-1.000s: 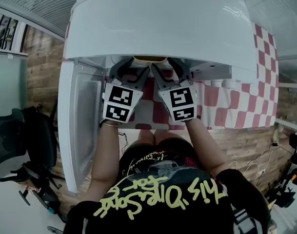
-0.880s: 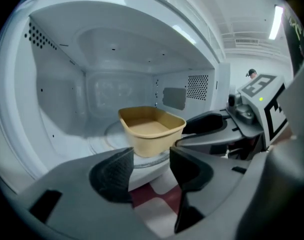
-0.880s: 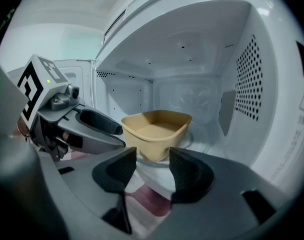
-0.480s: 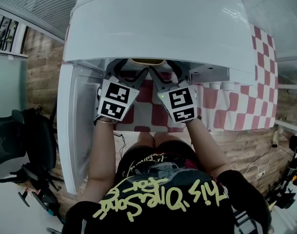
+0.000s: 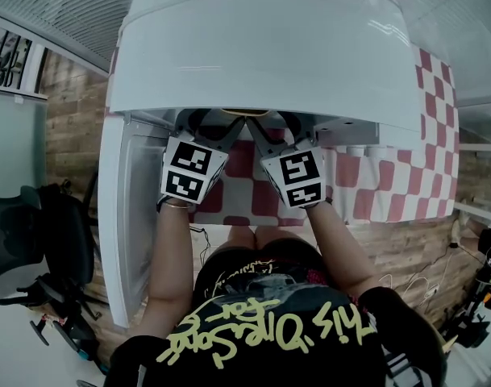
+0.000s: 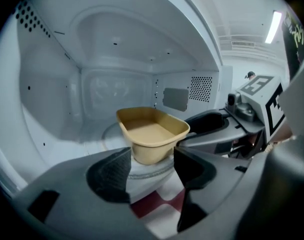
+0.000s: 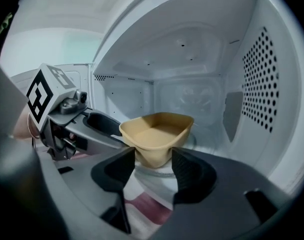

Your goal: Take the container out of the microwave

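Observation:
A tan, empty container [image 6: 152,134] [image 7: 156,134] stands on the glass turntable [image 6: 109,134] inside the white microwave [image 5: 261,47]. In the head view only its rim [image 5: 245,112] peeks out under the microwave's top. My left gripper [image 6: 152,156] is at the cavity mouth, just short of the container's near wall. Its jaws have just been opening and stand open, touching nothing. My right gripper [image 7: 153,156] is beside it on the right. Its jaws have also just been opening and stand open, short of the container. In the head view the left gripper [image 5: 211,123] and right gripper [image 5: 276,125] reach in side by side.
The microwave door [image 5: 120,208] hangs open at the left. A red and white checked cloth [image 5: 390,184] covers the counter below and to the right. The cavity's perforated side wall [image 7: 269,79] is close on the right.
The left gripper has edged slightly farther under the microwave's top, so less of its fingers shows. The right gripper has hardly moved. The container has stayed where it was.

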`<state>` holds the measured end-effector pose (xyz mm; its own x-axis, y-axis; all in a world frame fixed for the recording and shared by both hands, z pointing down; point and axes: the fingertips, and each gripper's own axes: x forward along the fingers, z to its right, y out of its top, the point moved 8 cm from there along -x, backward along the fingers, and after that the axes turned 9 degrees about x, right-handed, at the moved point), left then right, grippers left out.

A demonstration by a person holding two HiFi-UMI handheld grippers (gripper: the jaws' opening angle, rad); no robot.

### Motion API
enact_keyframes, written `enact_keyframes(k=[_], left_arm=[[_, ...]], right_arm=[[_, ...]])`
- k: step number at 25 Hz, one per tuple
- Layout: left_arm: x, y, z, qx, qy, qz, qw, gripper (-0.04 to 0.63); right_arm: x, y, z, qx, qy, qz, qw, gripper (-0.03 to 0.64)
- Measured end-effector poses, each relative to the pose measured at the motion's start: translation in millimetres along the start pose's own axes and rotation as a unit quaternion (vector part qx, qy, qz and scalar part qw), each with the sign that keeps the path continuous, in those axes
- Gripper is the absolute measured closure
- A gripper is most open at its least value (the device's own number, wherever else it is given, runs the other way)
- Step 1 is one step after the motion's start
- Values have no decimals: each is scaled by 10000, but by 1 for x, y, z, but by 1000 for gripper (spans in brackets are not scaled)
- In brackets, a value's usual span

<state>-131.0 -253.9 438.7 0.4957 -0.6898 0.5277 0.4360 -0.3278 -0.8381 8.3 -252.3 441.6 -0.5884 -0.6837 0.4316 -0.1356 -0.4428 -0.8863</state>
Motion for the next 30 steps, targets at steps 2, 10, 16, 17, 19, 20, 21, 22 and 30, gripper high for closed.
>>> enact_keyframes(k=[2, 10, 16, 17, 19, 20, 21, 22, 30], left_arm=[[0, 2, 0, -15, 32, 23, 10000, 333], [-2, 7, 2, -53, 228, 91, 9997, 364], [-4, 8, 4, -150, 288, 146, 9994, 365], [-4, 8, 4, -153, 294, 150, 9993, 365], [-5, 8, 4, -184, 308, 164, 9992, 367], [-6, 7, 5, -214, 313, 173, 9991, 367], [-6, 7, 5, -249, 315, 181, 9990, 367], [-6, 6, 6, -277, 322, 186, 9989, 367], [-13, 9, 13, -270, 447, 181, 9985, 367]], right_arm=[[2, 1, 0, 36, -11, 9, 10000, 399], [4, 2, -1, 26, -95, 46, 9999, 399], [1, 4, 0, 48, -64, 73, 9999, 399], [1, 4, 0, 51, -60, 71, 9999, 399], [0, 5, -2, 49, -42, 64, 10000, 399], [0, 6, -2, 34, -31, 56, 10000, 399], [-1, 6, -2, 6, -22, 43, 10000, 399], [-1, 6, -2, -32, -16, 27, 10000, 399], [-8, 7, -4, -106, 14, 12, 9999, 399]])
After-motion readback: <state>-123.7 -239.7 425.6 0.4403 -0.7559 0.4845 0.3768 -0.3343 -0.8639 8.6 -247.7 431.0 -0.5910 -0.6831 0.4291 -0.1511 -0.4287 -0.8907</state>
